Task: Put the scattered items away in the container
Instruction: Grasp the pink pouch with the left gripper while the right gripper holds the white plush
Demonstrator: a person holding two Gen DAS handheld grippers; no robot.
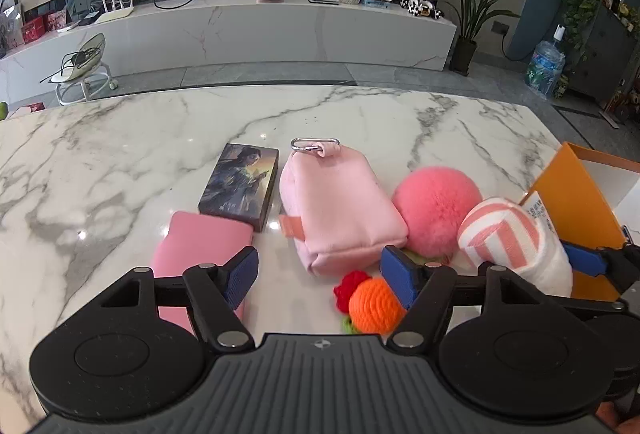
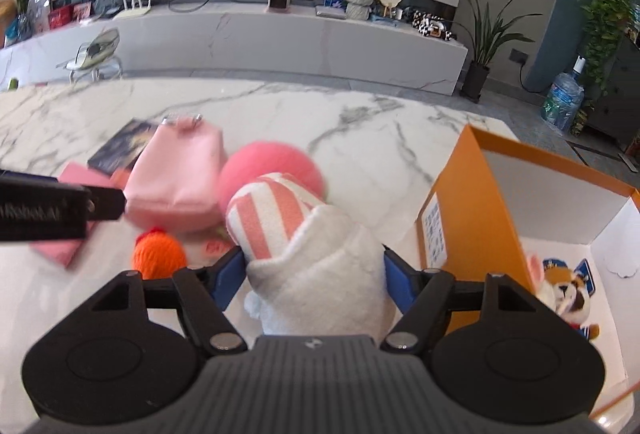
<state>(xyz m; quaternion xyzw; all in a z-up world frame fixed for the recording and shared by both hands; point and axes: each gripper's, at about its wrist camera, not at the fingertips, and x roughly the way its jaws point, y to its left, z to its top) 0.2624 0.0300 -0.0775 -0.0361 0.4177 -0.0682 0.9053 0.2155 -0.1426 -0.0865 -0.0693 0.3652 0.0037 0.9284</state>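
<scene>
My right gripper point(image 2: 314, 278) is shut on a rolled white towel with pink stripes point(image 2: 296, 234), held above the marble table just left of the orange box point(image 2: 472, 209); the towel also shows in the left wrist view point(image 1: 516, 238). My left gripper point(image 1: 320, 270) is open and empty, low over the table. Near it lie a pink pouch with a metal clip point(image 1: 336, 201), a pink fluffy ball point(image 1: 436, 209), an orange and red crochet toy point(image 1: 372, 304), a flat pink case point(image 1: 196, 254) and a picture card box point(image 1: 240, 183).
The orange box has white inner walls and holds a small plush toy point(image 2: 568, 298). The marble table point(image 1: 120, 161) stretches left and back. Beyond its far edge are a floor gap and a long white TV cabinet point(image 1: 260, 29).
</scene>
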